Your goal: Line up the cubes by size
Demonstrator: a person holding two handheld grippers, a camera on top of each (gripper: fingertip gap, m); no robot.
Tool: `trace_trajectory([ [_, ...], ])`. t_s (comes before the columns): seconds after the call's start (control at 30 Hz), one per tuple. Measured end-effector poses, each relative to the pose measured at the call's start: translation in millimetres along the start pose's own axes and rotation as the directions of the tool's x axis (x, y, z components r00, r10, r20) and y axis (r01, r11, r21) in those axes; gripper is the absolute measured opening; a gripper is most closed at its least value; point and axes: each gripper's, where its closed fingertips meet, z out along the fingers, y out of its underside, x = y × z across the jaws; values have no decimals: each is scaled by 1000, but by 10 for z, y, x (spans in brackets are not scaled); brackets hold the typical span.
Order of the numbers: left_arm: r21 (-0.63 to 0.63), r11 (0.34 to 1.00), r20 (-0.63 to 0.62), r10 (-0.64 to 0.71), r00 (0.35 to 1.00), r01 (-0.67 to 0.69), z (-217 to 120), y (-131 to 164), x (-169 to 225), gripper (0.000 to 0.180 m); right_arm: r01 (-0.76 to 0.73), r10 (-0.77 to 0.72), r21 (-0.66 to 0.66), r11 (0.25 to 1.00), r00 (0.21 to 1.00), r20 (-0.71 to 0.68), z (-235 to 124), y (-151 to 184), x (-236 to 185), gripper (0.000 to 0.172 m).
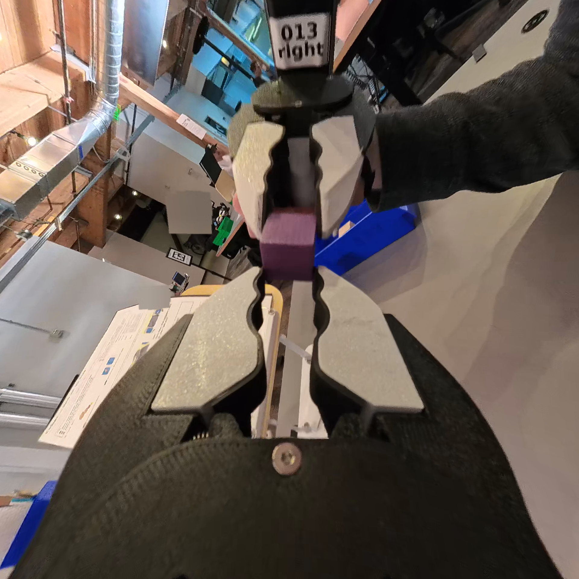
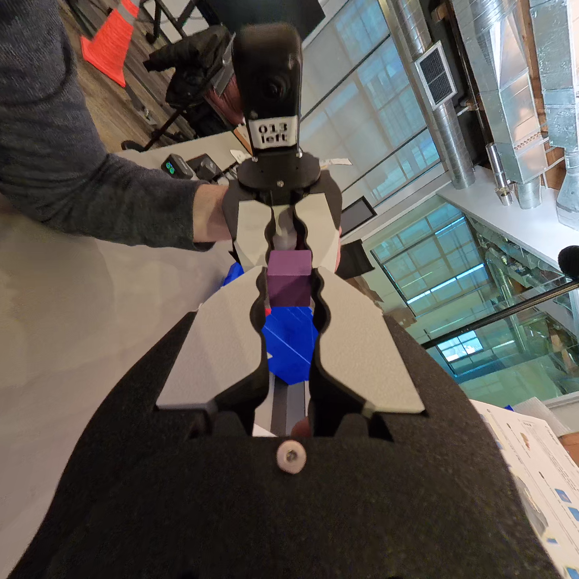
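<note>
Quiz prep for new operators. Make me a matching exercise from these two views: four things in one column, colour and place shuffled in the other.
Things:
1. cube
2. bin
3. cone
4. sheets

Descriptions:
a. orange, on the wooden floor
b. purple, between the left tongs and right tongs
c. blue, with a tan block inside
d. white, printed

Pairs: 1-b, 2-c, 3-a, 4-d

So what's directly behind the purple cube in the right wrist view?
Behind the purple cube, the left claw faces the camera, gripping the cube's far end. Past it, a hand and grey sleeve. The cube covers the left claw's fingertips.
</note>
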Motion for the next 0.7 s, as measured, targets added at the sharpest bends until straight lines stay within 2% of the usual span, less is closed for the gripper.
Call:
trace_trajectory([
  [0.23, -35, 999, 29, 1, 1000, 0, -33, 89, -71, 30, -5, 5, 19, 1000, 999, -34, -115, -54, 78, 26],
  [0.4, -108, 993, 78, 57, 995, -49, -135, 138, -155, 19, -20, 20, 7, 1000, 994, -108, -326, -67, 218, 26],
  [0.53, -173, 982, 115, 96, 989, -75, -243, 224, -235, 1, -13, -14, -141, 990, 982, -188, -607, 112, 308, 26],
  [0.63, -168, 983, 142, 95, 985, -70, -337, 219, -311, 0, -59, -1, -278, 959, 978, -210, -956, 385, 284, 26],
  [0.7, -172, 982, 162, 101, 982, -73, -390, 217, -364, 0, -97, 6, -412, 906, 976, -217, -1264, 668, 261, 26],
])
